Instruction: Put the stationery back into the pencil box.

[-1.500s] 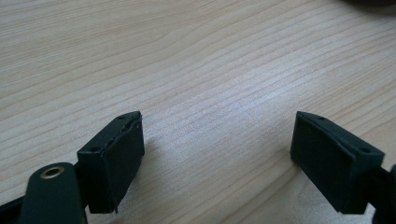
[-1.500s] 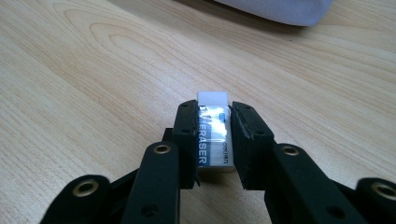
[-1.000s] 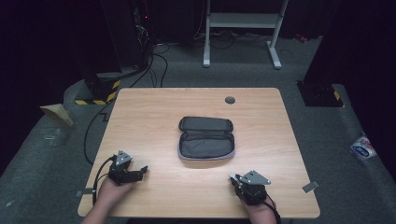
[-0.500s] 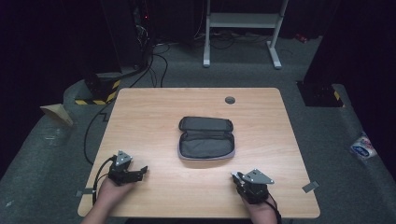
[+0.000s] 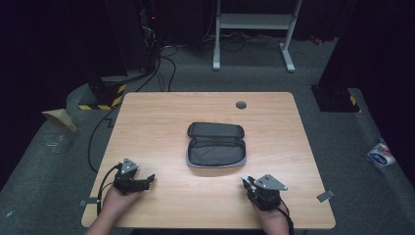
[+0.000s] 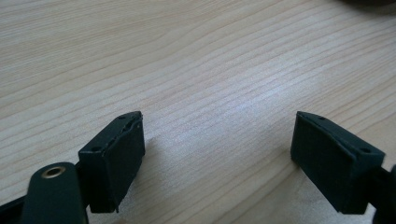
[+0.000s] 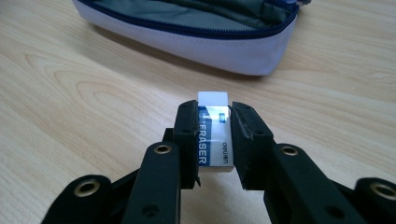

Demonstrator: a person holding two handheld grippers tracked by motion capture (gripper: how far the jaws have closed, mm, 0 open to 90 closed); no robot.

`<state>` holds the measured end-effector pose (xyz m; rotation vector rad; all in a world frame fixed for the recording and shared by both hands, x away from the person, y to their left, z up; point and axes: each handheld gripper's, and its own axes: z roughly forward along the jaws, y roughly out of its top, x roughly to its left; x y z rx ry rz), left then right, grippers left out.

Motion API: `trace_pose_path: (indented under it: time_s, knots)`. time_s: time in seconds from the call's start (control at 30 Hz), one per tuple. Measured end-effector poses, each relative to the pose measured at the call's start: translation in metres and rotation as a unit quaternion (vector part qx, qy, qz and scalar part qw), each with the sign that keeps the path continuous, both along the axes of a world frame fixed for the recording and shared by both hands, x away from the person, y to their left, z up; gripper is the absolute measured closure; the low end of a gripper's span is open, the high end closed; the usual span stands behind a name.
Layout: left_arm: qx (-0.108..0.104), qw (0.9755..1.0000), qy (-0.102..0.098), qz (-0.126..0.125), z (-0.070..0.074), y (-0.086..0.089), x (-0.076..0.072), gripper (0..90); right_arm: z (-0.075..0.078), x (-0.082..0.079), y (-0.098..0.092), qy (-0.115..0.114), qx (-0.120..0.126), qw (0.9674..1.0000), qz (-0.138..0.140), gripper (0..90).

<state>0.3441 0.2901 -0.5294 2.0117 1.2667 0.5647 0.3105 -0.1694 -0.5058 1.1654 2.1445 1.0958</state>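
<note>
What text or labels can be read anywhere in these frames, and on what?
"ERASER": on the blue-and-white sleeve of the eraser held in the right claw; the first letter is partly hidden.
A short word beside it on the same sleeve: upside down, too small to read.
Blue-and-white packet on the floor: print too blurred to read.
Pencil case: no text visible.

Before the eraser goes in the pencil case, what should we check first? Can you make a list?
1. Eraser held tight: ok, the right gripper has its jaws pressed on both sides of it.
2. Pencil case open: ok, the zip is undone and the grey inside shows.
3. Room inside the case: ok, nothing shows in the part we can see.
4. Path to the case: ok, bare table lies between gripper and case.
5. Left gripper out of the way: ok, it is open, holds nothing and sits at the table's near left.
6. Case will stay put: cannot tell, nothing holds it.
</note>
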Motion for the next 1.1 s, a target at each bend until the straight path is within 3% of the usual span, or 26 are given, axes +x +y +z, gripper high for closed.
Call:
trace_pose_path:
  time_s: [0.5,1.1]
  knots:
    - [0.003,1.0,0.001,0.003,0.0,0.0,0.0,17.3,0.011,0.006,0.01,-0.014,0.005,0.9999,-0.005,72.3]
    - [0.004,0.9999,0.008,0.014,0.0,0.001,-0.001,13.2,0.045,0.027,0.025,-0.04,0.018,0.999,-0.01,72.3]
